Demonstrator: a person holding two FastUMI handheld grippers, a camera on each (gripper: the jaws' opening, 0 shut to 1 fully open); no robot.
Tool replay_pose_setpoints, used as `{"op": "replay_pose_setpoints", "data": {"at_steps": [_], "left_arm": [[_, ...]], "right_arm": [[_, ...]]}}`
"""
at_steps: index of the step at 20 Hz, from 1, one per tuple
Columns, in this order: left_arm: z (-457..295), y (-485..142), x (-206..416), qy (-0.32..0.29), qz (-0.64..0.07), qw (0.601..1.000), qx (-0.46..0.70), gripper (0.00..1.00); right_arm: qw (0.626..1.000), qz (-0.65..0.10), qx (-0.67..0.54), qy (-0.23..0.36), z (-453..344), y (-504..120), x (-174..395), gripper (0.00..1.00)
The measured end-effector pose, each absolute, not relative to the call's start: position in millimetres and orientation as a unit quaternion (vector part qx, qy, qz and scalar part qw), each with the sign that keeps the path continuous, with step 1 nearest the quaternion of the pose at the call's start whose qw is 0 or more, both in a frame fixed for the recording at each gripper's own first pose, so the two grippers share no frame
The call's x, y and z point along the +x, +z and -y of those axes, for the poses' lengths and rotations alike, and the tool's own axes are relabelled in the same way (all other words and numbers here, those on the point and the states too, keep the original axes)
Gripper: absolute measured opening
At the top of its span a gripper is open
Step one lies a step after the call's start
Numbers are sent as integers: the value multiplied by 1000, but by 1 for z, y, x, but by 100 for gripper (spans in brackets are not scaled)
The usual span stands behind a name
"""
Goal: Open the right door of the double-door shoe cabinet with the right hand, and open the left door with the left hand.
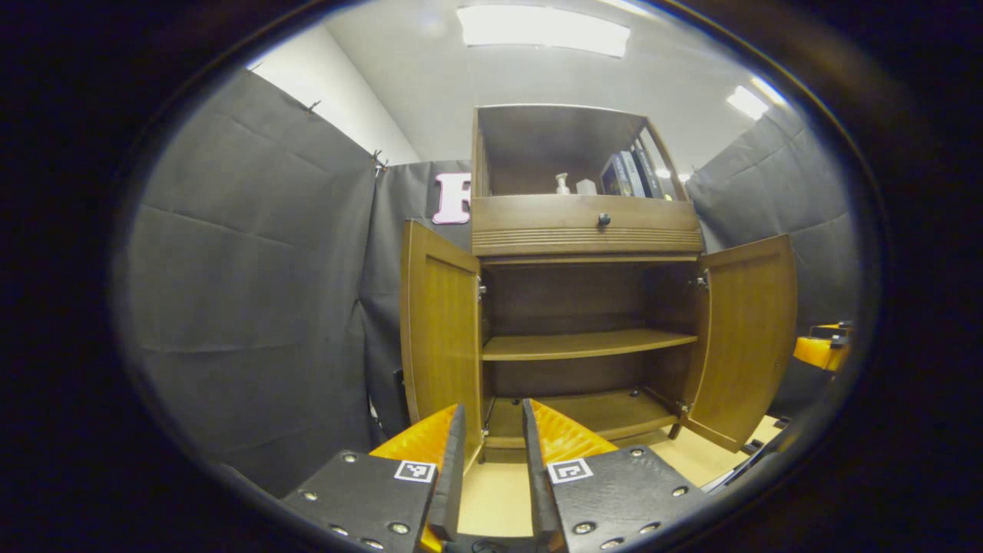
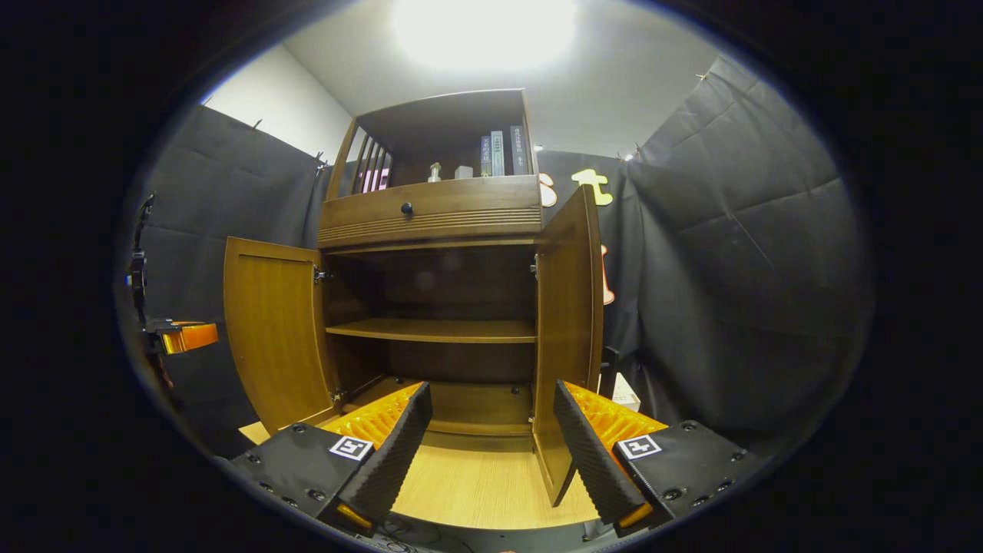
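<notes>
L gripper, left gripper view: fingers apart w/ a narrow gap, nothing between them. Finger faces ribbed; flat plates w/ screws and a square marker tag on each. Below/between: pale wood-grain floor board.

R gripper, right gripper view: fingers spread wider, nothing held. Same ribbed faces, screwed plates, marker tags.

Next out: shoe cabinet, brown wood, glossy, boxy, standing on the pale board. Both doors swung open. Left door is a flat panel w/ recessed centre, just beyond L fingertips, not touching. Right door stands edge-on just beyond R fingertips, apart from them; in left gripper view it is angled outward.

Inside: one flat shelf across the middle, bottom board under it.

Above doors: drawer w/ grooved lower strip and small round dark knob. Top open niche: small pale bottle, upright books.

Far: wrinkled black cloth wall, white ceiling w/ light panel.
</notes>
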State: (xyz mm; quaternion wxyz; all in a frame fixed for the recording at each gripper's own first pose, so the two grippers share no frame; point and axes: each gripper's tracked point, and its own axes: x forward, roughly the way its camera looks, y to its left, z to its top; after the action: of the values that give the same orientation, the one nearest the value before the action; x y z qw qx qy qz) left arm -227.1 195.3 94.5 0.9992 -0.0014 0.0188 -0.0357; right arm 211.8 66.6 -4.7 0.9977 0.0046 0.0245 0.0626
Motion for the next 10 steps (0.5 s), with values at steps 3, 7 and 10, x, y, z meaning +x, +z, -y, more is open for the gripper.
{"op": "replay_pose_setpoints", "data": {"at_steps": [3, 7, 10], "left_arm": [[-201, 96, -226, -29, -11, 1000, 0, 67], [-212, 102, -224, -5, 0, 1000, 16, 94], [-213, 103, -224, 3, 5, 1000, 17, 94]], "right_arm": [[998, -28, 6, 63, -66, -6, 211, 100], [998, -23, 5, 59, -64, -5, 212, 100], [998, -18, 6, 56, -64, -3, 213, 96]]}}
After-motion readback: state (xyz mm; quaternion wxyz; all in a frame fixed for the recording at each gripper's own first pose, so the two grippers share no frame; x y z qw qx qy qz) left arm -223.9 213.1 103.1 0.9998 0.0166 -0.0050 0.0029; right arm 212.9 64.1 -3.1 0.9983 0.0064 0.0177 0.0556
